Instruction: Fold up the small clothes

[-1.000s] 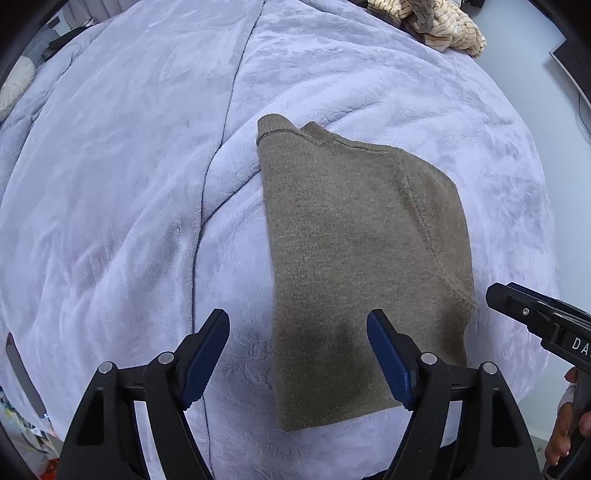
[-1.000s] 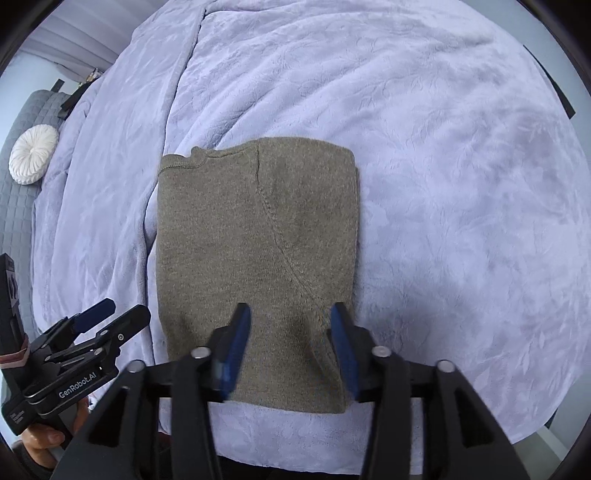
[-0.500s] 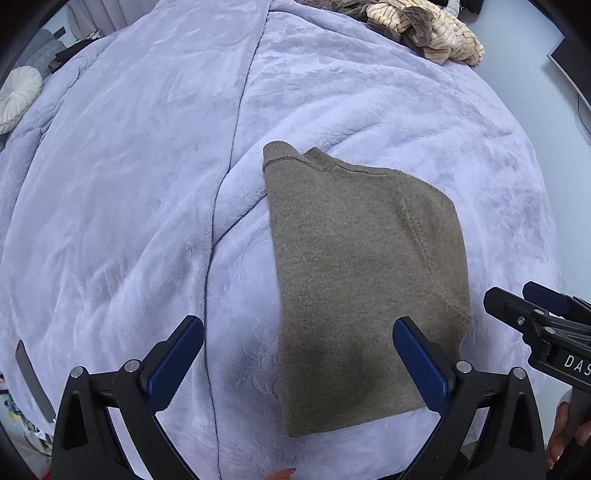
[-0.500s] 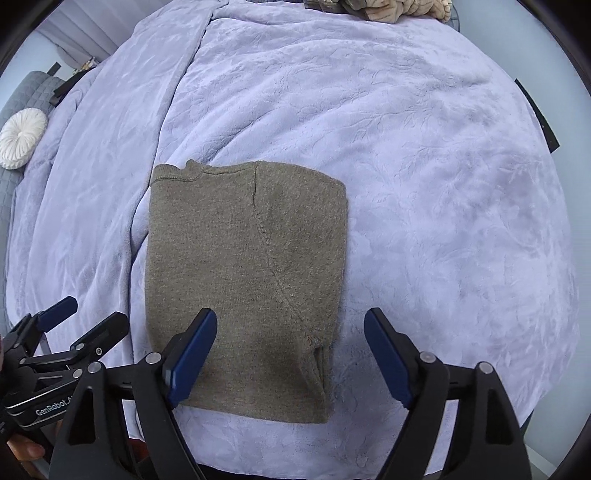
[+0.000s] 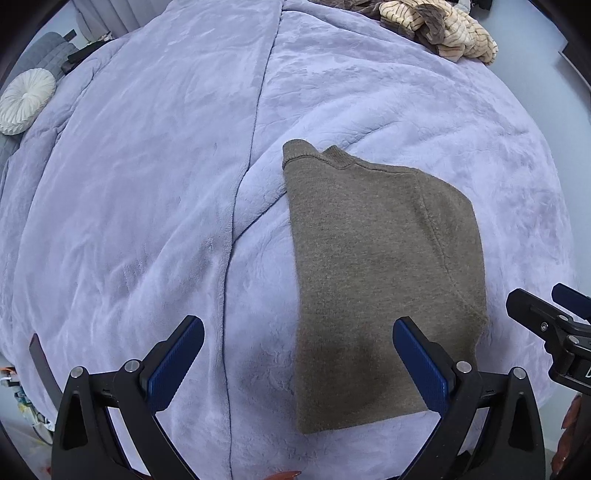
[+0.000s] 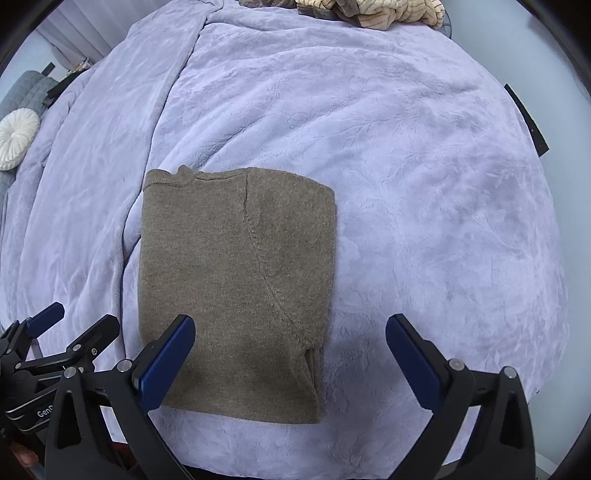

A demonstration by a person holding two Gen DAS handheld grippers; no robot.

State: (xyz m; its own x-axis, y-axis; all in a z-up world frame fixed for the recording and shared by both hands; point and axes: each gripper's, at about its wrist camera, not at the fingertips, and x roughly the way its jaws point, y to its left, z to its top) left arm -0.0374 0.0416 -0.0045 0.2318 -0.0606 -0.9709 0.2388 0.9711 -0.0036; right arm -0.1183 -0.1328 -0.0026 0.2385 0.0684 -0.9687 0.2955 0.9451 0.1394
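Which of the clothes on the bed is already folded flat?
The brown sweater near the hand-held grippers; the striped beige clothes at the far edge lie in a crumpled heap.

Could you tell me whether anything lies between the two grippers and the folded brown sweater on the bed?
Nothing visible does. The sweater lies bare on the purple blanket, and the left gripper and right gripper hang above its near edge, jaws wide and empty.

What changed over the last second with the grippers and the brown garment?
Both grippers opened wide: the left gripper and the right gripper have just spread their fingers, and nothing is pinched between them. Both views now take in more of the bed, so both seem to have backed off slightly. The folded brown sweater lies flat in the same place on the lilac blanket; the far clothes pile is untouched.
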